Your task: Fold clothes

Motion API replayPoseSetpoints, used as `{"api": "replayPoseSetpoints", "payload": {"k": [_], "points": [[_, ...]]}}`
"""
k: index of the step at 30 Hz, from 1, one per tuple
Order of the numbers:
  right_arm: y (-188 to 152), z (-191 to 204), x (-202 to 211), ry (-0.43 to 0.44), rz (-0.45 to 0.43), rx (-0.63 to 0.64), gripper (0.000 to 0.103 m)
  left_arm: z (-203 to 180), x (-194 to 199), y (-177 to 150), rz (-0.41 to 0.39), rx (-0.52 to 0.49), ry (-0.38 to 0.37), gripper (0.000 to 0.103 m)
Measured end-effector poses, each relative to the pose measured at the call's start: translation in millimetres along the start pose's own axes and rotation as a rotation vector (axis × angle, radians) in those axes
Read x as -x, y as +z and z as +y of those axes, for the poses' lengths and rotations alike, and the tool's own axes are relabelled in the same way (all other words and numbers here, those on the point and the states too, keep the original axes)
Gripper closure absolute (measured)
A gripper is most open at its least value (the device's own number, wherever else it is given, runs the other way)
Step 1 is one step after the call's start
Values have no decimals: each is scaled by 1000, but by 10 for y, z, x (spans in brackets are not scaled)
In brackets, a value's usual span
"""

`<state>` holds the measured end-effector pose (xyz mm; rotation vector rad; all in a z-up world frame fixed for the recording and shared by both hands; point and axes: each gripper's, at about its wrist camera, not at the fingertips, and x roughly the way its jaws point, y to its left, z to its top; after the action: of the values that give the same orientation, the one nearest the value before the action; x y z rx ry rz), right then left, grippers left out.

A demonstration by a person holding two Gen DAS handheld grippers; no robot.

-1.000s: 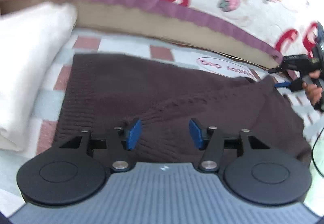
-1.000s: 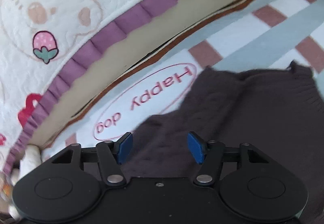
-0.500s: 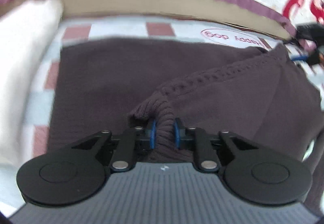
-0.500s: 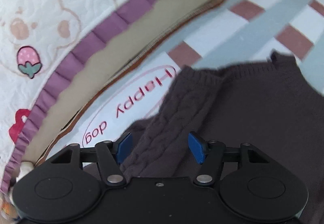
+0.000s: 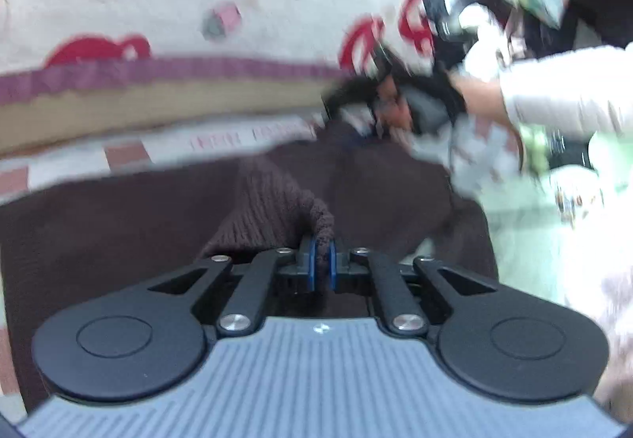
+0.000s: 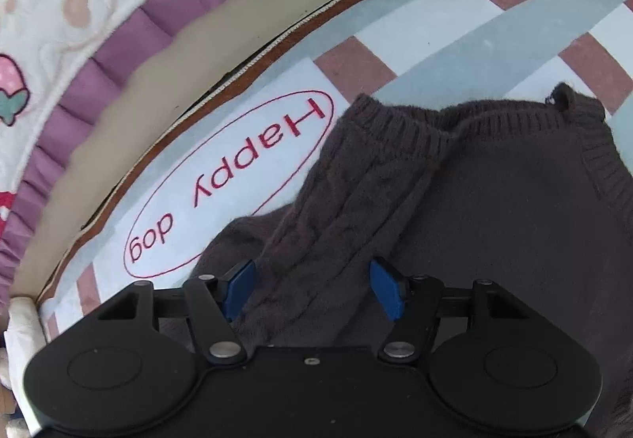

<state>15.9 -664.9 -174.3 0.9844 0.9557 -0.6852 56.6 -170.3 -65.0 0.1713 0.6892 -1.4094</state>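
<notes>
A dark brown knitted sweater (image 5: 118, 216) lies on a checked blanket. My left gripper (image 5: 321, 264) is shut on a raised fold of the sweater's knit edge and holds it above the rest of the garment. In the right wrist view the sweater (image 6: 494, 224) lies flat, with a cable-knit sleeve (image 6: 356, 192) laid across it towards the cuff at the top. My right gripper (image 6: 312, 287) is open, its blue pads on either side of the sleeve, just above it. The right gripper also shows blurred in the left wrist view (image 5: 395, 101), held by a hand.
The checked blanket (image 6: 455, 26) carries a white "Happy dog" label (image 6: 225, 184). A quilted cover with a purple frill (image 6: 118, 42) borders the far side. A white sleeve of the person's arm (image 5: 561, 90) crosses the right of the left wrist view.
My left gripper, shut on the sweater fold, has lifted and swung right with it. The right gripper has moved closer over the sleeve and stays open.
</notes>
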Motion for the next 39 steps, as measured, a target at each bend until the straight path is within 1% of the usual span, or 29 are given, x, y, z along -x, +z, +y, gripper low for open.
{"api": "replayPoseSetpoints", "payload": {"k": [2, 4, 5, 6, 7, 9, 10, 11, 12, 13, 14, 15, 16, 17, 19, 20, 21, 22, 24, 28, 29, 31, 32, 33, 34, 35, 37, 38, 39], "points": [[46, 22, -11, -6, -13, -5, 34, -29, -44, -59, 36, -30, 41, 97], [70, 57, -47, -19, -14, -9, 32, -7, -80, -56, 43, -31, 63, 97], [78, 83, -83, -28, -6, -4, 28, 16, -95, -44, 42, -17, 66, 97], [81, 119, -123, -53, -1, 10, 27, 47, -107, -26, 39, 5, 63, 97], [79, 161, -158, -91, -3, 32, 30, 66, -110, -20, 35, 14, 80, 97], [28, 293, -128, -160, -40, 140, 78, 81, -97, -33, 23, 0, 154, 97], [-8, 337, -55, -164, -73, 193, 84, 88, -91, -39, 18, -7, 191, 97], [-45, 337, 67, -127, -115, 226, 84, 95, -84, -46, 12, -14, 228, 97], [-97, 290, 218, -64, -165, 233, 85, 84, -86, -48, 6, -46, 295, 97], [-184, 147, 403, 49, -223, 192, 85, 67, -80, -41, -7, -86, 374, 98], [-293, -62, 541, 160, -270, 144, 85, 74, -38, -24, -32, -88, 416, 98], [-405, -300, 623, 246, -304, 106, 85, 92, 24, 3, -67, -69, 440, 98], [-518, -537, 705, 332, -338, 67, 85, 75, 101, 22, -120, -75, 458, 98], [-618, -751, 729, 370, -347, 39, 85, 21, 194, 34, -193, -109, 469, 98], [-763, -1039, 597, 273, -290, 22, 83, -103, 334, 33, -317, -180, 463, 96], [-821, -1108, 558, 228, -272, 31, 83, -145, 350, 24, -330, -203, 456, 96], [-866, -1096, 563, 198, -268, 59, 82, -159, 313, 3, -295, -221, 465, 96], [-912, -1085, 569, 169, -265, 87, 82, -156, 249, -28, -237, -240, 486, 96], [-1002, -1062, 580, 110, -258, 143, 77, -91, 90, -88, -97, -258, 548, 96], [-1047, -838, 650, -63, -247, 317, 77, 192, -78, -124, 95, -126, 605, 95], [-1054, -768, 689, -115, -261, 352, 75, 271, -88, -123, 115, -69, 596, 95], [-1061, -615, 793, -193, -330, 408, 75, 439, -32, -124, 101, 93, 523, 94], [-1073, -551, 859, -204, -369, 430, 74, 519, -22, -143, 100, 163, 486, 94], [-1071, -503, 912, -189, -393, 438, 70, 602, -20, -172, 100, 231, 451, 93], [-1062, -457, 940, -154, -391, 436, 68, 667, -22, -203, 101, 289, 424, 91], [-1045, -419, 942, -109, -367, 427, 61, 711, -27, -236, 104, 337, 407, 91], [-1004, -330, 866, -46, -307, 399, 58, 770, -50, -299, 111, 386, 380, 88], [-987, -275, 789, -38, -276, 383, 54, 778, -66, -318, 115, 391, 371, 85], [-973, -207, 695, -42, -250, 369, 49, 770, -84, -322, 120, 383, 367, 79]]}}
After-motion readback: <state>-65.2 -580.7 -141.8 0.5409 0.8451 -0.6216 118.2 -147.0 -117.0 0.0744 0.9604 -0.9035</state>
